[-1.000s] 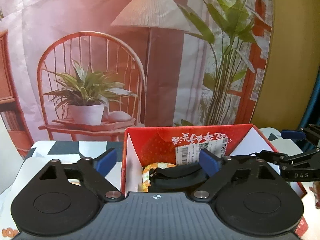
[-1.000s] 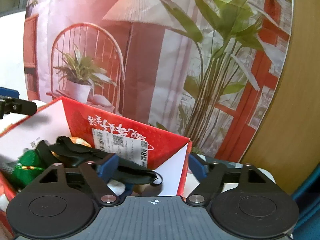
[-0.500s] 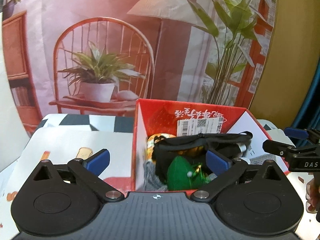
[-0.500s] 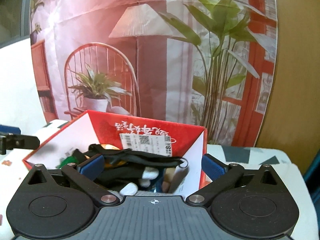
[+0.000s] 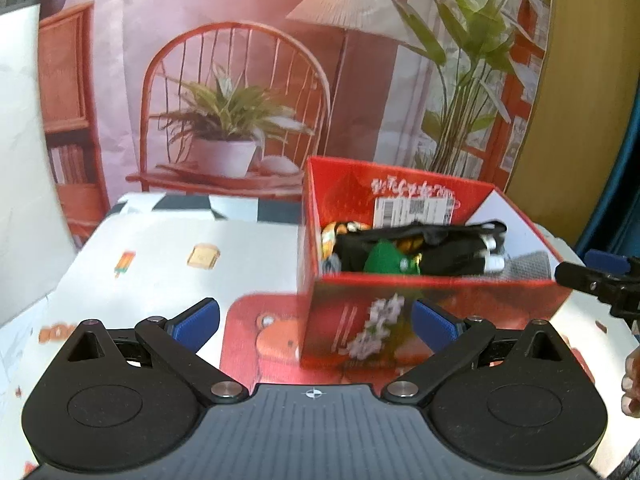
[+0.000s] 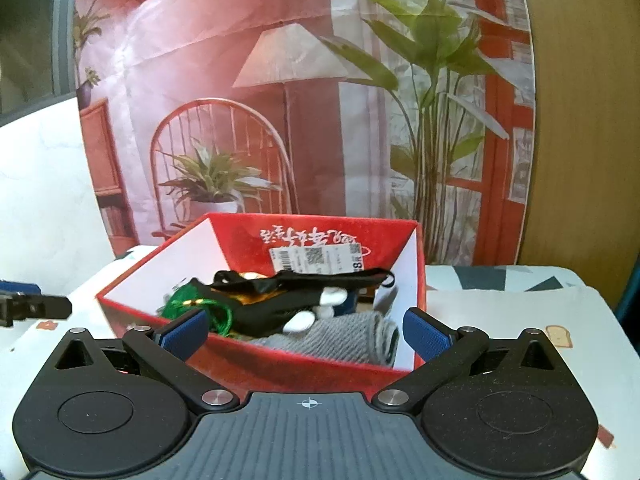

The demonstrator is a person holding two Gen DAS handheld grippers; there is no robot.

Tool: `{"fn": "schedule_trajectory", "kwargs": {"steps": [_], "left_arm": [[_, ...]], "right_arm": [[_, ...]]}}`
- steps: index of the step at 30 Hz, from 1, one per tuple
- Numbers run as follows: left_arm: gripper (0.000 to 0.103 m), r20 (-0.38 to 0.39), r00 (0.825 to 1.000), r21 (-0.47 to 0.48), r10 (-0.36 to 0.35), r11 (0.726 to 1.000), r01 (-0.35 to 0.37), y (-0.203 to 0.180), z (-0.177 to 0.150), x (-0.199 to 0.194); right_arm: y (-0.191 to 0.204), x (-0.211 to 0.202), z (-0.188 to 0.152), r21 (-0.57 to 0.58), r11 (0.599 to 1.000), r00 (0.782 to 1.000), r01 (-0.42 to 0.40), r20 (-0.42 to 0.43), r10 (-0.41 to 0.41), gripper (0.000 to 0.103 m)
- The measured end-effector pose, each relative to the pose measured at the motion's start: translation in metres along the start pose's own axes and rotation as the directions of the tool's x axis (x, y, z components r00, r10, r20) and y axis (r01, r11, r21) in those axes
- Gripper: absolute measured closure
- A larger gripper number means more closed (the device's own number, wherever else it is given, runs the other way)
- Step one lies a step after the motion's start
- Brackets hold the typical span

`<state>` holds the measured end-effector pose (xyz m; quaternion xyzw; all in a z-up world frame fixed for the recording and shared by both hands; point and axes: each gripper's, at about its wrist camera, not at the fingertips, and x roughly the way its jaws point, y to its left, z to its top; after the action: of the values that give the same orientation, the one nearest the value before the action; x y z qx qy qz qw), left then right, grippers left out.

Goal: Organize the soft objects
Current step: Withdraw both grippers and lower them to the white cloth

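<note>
A red cardboard box (image 5: pixel 432 300) (image 6: pixel 280 364) stands on the table and holds soft things: a black pouch with a strap (image 5: pixel 448 252) (image 6: pixel 288 300), a green plush piece (image 5: pixel 386 258) (image 6: pixel 186 302), a grey knitted cloth (image 5: pixel 528 264) (image 6: pixel 344 336) and an orange patterned item (image 5: pixel 332 232). My left gripper (image 5: pixel 314 322) is open and empty, short of the box's near wall. My right gripper (image 6: pixel 306 332) is open and empty, at the box's near rim. The right gripper's tip shows in the left wrist view (image 5: pixel 592 276); the left gripper's tip shows in the right wrist view (image 6: pixel 36 306).
The table has a white cloth with small food prints (image 5: pixel 160 272) (image 6: pixel 520 320) and a red patch (image 5: pixel 264 340). A printed backdrop with a chair, plant and lamp (image 5: pixel 240 100) stands right behind the box. A wooden wall (image 6: pixel 580 120) is at the right.
Both grippers have pulled back and up from over the box. The black pouch, earlier between the fingers, now lies in the box. The whole box now shows.
</note>
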<state>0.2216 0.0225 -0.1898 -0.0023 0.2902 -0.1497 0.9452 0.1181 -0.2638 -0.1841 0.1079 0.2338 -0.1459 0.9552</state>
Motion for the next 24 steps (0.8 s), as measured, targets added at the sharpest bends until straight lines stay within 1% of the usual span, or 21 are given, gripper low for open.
{"fn": "schedule_trajectory", "kwargs": {"steps": [5,12,15,19,24], "left_arm": [[0.0,-0.03,0.999,-0.04,-0.012,0.999,0.011,0.004,-0.023,0.001],[0.0,-0.104,0.995,-0.078,-0.007,0.997,-0.001,0.008,-0.052,0.012],[0.0,-0.126,0.992,-0.091,-0.006,0.996,-0.006,0.011,-0.062,0.014],[0.0,-0.146,0.989,-0.1,0.001,0.995,-0.016,0.014,-0.072,0.015],[0.0,-0.179,0.984,-0.099,-0.005,0.995,-0.013,0.013,-0.08,0.025]], "right_arm": [[0.005,-0.016,-0.016,-0.022,1.0,1.0,-0.012,0.016,0.012,0.0],[0.012,-0.033,-0.044,-0.063,0.998,1.0,-0.002,0.017,0.003,0.0],[0.014,-0.033,-0.061,-0.072,0.997,1.0,0.004,-0.016,-0.005,0.0],[0.014,-0.026,-0.084,-0.056,0.998,0.997,0.012,-0.076,-0.017,0.0],[0.012,-0.015,-0.103,-0.044,0.998,0.991,0.033,-0.131,-0.039,0.0]]}}
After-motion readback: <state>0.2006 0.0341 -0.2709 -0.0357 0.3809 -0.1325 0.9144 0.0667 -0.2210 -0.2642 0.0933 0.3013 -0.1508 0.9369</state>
